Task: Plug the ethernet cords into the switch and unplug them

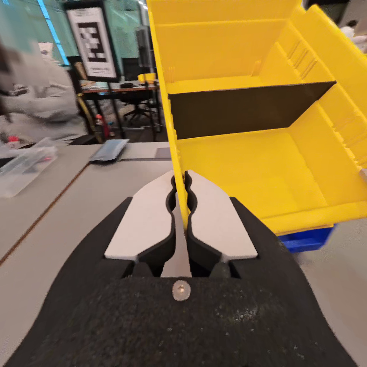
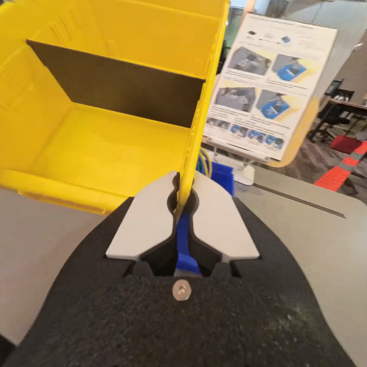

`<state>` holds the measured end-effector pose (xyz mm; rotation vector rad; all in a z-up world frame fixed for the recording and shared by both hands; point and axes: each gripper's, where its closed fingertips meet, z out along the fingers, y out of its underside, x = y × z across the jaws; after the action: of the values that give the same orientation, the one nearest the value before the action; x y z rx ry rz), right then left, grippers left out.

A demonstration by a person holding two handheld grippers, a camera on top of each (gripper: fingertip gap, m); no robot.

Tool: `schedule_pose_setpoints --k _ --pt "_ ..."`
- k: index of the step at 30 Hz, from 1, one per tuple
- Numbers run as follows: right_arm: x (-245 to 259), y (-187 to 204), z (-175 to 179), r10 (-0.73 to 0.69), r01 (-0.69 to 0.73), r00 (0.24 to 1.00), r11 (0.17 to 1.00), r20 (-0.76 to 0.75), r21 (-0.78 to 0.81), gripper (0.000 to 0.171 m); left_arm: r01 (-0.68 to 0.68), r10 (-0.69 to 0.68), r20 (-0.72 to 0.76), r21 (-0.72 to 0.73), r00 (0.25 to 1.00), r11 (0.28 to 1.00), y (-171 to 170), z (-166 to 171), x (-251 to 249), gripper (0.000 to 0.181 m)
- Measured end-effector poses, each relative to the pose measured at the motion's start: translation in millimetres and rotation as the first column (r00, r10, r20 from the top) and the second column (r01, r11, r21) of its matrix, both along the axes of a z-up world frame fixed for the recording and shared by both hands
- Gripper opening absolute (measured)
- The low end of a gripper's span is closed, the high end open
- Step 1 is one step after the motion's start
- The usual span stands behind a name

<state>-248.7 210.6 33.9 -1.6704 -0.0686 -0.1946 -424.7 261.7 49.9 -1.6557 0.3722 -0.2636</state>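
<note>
A yellow plastic bin (image 1: 248, 178) with a black divider (image 1: 248, 107) fills both views and looks empty. My left gripper (image 1: 181, 176) is shut on the bin's left side wall, which runs between its pads. My right gripper (image 2: 185, 178) is shut on the opposite side wall of the same bin (image 2: 103, 139). The bin is tilted and sits above a blue bin (image 1: 303, 240). Looped yellow, blue and green cords (image 2: 204, 160) show just behind the bin's right wall. No switch is in view.
The blue bin (image 2: 222, 176) stands on the grey table (image 2: 288, 228). An instruction board on a stand (image 2: 268, 85) is at the back right. A dark flat packet (image 1: 109, 151) and clear plastic items (image 1: 25, 164) lie at the left. A person in light clothing (image 1: 35, 99) is beyond.
</note>
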Motion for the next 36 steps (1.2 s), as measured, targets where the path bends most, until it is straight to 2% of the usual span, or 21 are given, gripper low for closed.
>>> schedule_pose_setpoints --k 3,6,8,11,13,15,19,22,28,29,30,31,33,34,36 --pt "100.6 -23.9 0.4 -0.161 0.160 0.985 0.987 -0.056 -0.035 0.005 0.137 -0.137 -0.035 -0.022 0.990 0.990 -2.4 0.3 109.7 0.006" --pt "204.1 -56.5 -17.4 -0.301 0.293 0.949 0.951 -0.090 -0.097 0.004 0.254 -0.258 -0.065 -0.066 0.964 0.965 -15.7 -17.2 222.5 0.006" --pt "268.1 -80.6 -37.6 -0.370 0.354 0.925 0.922 -0.083 -0.155 0.004 0.328 -0.337 -0.068 -0.121 0.939 0.937 -26.4 -42.1 292.9 0.006" --pt "346.9 -108.2 -82.5 -0.418 0.396 0.908 0.871 -0.016 -0.292 0.006 0.375 -0.404 -0.109 -0.219 0.908 0.901 -36.5 -97.7 379.8 0.006" --pt "388.0 -120.3 -116.0 -0.441 0.411 0.897 0.838 -0.002 -0.360 0.005 0.385 -0.430 -0.094 -0.306 0.898 0.871 -46.2 -135.4 420.0 0.006" --pt "415.6 -126.6 -150.0 -0.445 0.375 0.892 0.826 -0.079 -0.421 0.005 0.369 -0.428 -0.114 -0.341 0.897 0.865 -57.2 -162.7 442.6 0.006" --pt "437.1 -135.4 -193.5 -0.405 0.294 0.899 0.840 -0.167 -0.456 0.004 0.378 -0.433 -0.195 -0.265 0.880 0.887 -79.8 -185.1 456.7 0.013" --pt "442.9 -135.6 -194.0 -0.426 0.281 0.849 0.865 -0.313 -0.416 0.004 0.438 -0.482 -0.123 -0.272 0.868 0.857 -92.7 -188.6 458.4 0.019" --pt "447.0 -138.4 -191.0 -0.431 0.303 0.857 0.865 -0.281 -0.401 0.005 0.549 -0.607 -0.124 -0.313 0.785 0.775 -101.8 -187.5 459.8 0.033" --pt "447.3 -143.2 -188.8 -0.443 0.322 0.862 0.855 -0.248 -0.407 0.012 0.579 -0.637 -0.119 -0.317 0.762 0.752 -106.0 -181.8 453.8 0.032" --pt "449.6 -149.7 -182.8 -0.464 0.357 0.862 0.841 -0.203 -0.406 0.023 0.613 -0.667 -0.107 -0.307 0.738 0.728 -109.9 -171.6 443.8 0.036" --pt "451.0 -156.7 -172.8 -0.472 0.385 0.868 0.835 -0.152 -0.393 0.030 0.644 -0.691 -0.087 -0.293 0.718 0.707 -112.2 -158.4 429.0 0.031" --pt "450.6 -170.2 -147.8 -0.485 0.432 0.873 0.821 -0.056 -0.375 0.036 0.697 -0.728 -0.026 -0.264 0.685 0.666 -112.9 -128.0 388.5 0.032" --pt "448.5 -176.1 -131.8 -0.498 0.463 0.867 0.812 -0.010 -0.355 0.035 0.699 -0.727 -0.018 -0.256 0.687 0.667 -107.8 -115.8 362.0 0.034" --pt "427.0 -174.9 -96.5 -0.473 0.468 0.880 0.840 0.050 -0.275 0.035 0.646 -0.675 -0.042 -0.248 0.737 0.721 -85.5 -101.4 299.3 0.036"
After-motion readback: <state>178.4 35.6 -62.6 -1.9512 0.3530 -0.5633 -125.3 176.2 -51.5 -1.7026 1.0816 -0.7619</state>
